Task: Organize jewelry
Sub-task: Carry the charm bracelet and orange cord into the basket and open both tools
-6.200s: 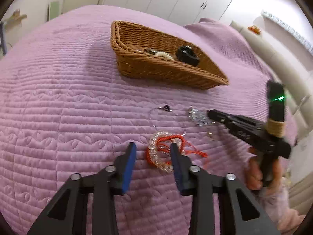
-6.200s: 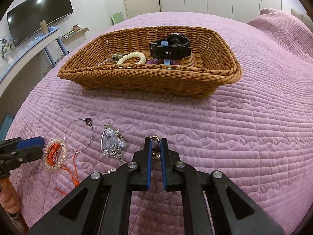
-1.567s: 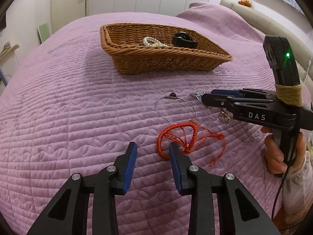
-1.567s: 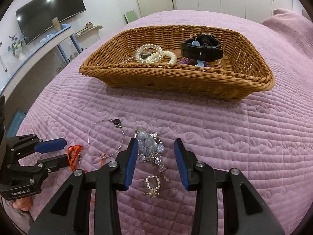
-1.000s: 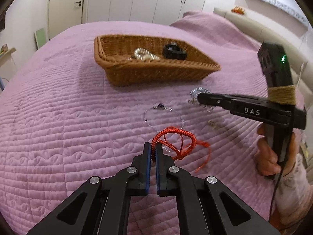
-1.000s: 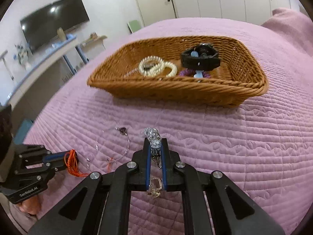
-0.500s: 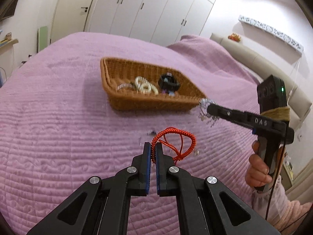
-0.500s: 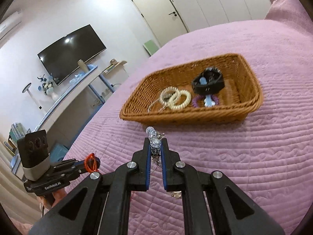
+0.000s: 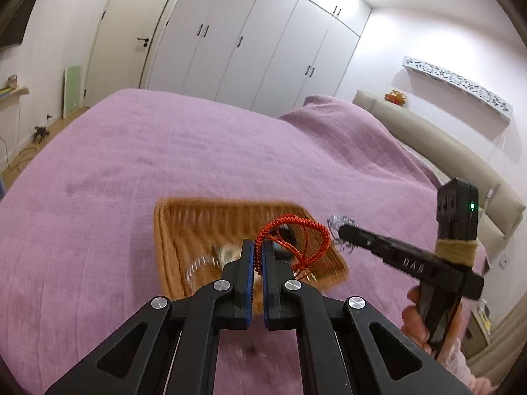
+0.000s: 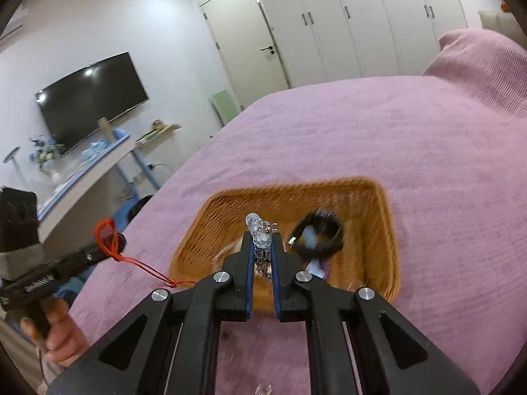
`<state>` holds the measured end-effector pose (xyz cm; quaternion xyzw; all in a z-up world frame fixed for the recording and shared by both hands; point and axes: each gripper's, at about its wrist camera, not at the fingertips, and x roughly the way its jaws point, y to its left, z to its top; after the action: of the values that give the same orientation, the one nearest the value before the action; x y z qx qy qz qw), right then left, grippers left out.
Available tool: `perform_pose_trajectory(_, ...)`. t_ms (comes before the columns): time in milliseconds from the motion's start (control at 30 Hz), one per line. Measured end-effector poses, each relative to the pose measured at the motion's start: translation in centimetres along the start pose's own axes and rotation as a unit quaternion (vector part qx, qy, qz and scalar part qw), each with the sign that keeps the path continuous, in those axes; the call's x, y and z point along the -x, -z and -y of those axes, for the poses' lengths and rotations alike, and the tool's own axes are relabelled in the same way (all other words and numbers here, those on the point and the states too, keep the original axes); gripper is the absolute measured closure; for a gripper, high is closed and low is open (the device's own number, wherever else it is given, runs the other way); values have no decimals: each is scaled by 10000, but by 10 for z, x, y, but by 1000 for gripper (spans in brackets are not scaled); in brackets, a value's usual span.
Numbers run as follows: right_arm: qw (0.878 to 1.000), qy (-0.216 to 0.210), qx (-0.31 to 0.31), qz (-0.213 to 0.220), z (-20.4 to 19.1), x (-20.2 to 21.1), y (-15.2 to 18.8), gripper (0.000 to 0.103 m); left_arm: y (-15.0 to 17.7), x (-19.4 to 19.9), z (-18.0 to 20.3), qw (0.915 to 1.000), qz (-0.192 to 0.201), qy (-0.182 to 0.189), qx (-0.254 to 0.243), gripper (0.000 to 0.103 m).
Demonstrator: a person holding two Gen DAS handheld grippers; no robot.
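Observation:
My left gripper point(image 9: 258, 247) is shut on a red braided cord bracelet point(image 9: 306, 227) and holds it in the air above the wicker basket point(image 9: 178, 227). My right gripper point(image 10: 262, 242) is shut on a clear crystal bead piece point(image 10: 258, 230), also above the basket point(image 10: 378, 230). In the left wrist view the right gripper point(image 9: 342, 230) shows at the basket's right side with the crystal piece point(image 9: 339, 222) at its tip. In the right wrist view the left gripper point(image 10: 115, 240) is at the left with the red bracelet point(image 10: 105, 233). A black watch point(image 10: 318, 233) lies in the basket, blurred.
The basket sits on a purple quilted bedspread point(image 9: 131, 164). White wardrobes point(image 9: 247, 42) stand behind the bed. A TV point(image 10: 92, 98) and a shelf are at the left in the right wrist view. A padded headboard point(image 9: 444, 151) runs along the right.
Both grippers have risen and moved forward over the basket, each carrying its piece. About a second ago they shut on the red bracelet and the crystal piece on the bedspread.

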<state>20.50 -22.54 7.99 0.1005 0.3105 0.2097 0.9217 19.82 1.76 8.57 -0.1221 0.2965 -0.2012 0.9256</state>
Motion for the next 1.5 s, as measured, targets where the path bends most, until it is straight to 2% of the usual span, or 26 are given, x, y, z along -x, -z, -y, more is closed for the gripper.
perform_pose_trajectory(133,9985,539,-2,-30,14,-31,-17,93,-15,-43,-11,9992,-20,-380,93,99)
perform_pose_trajectory(267,9930,1174,-35,-120,34,-56,-20,93,-14,-83,-22,9978,-209,-608,140,99)
perform_pose_trajectory(433,9896,1360,-173,-428,55,-82,-12,93,0,-116,-31,9946,-580,-855,43,99)
perform_pose_trajectory(600,9859,1452,-267,-786,66,-99,0,93,11,-129,-36,9931,-804,-847,88,99)
perform_pose_trajectory(800,9843,1464,-401,-898,73,-103,5,92,15,-136,-36,9913,-970,-879,104,99)
perform_pose_trajectory(867,9844,1439,-434,-916,76,-102,5,89,15,-137,-38,9910,-1029,-853,127,96)
perform_pose_trajectory(900,9846,1419,-458,-915,78,-101,5,83,15,-137,-38,9907,-1049,-850,136,91)
perform_pose_trajectory(933,9846,1410,-485,-914,79,-100,4,70,15,-137,-38,9907,-1053,-852,143,88)
perform_pose_trajectory(1000,9863,1282,-539,-883,79,-97,4,64,15,-133,-36,9913,-996,-857,110,63)
perform_pose_trajectory(1033,9868,1253,-553,-859,80,-93,4,63,15,-129,-34,9920,-900,-877,71,60)
perform_pose_trajectory(1133,9868,1363,-476,-729,74,-82,1,63,14,-117,-31,9943,-772,-732,31,60)
perform_pose_trajectory(1300,9906,1190,-373,-561,54,-51,0,63,10,-76,-13,9980,-440,-457,-66,60)
perform_pose_trajectory(1500,9938,1009,-29,-460,18,0,19,63,24,-17,5,9994,-224,-197,-176,59)
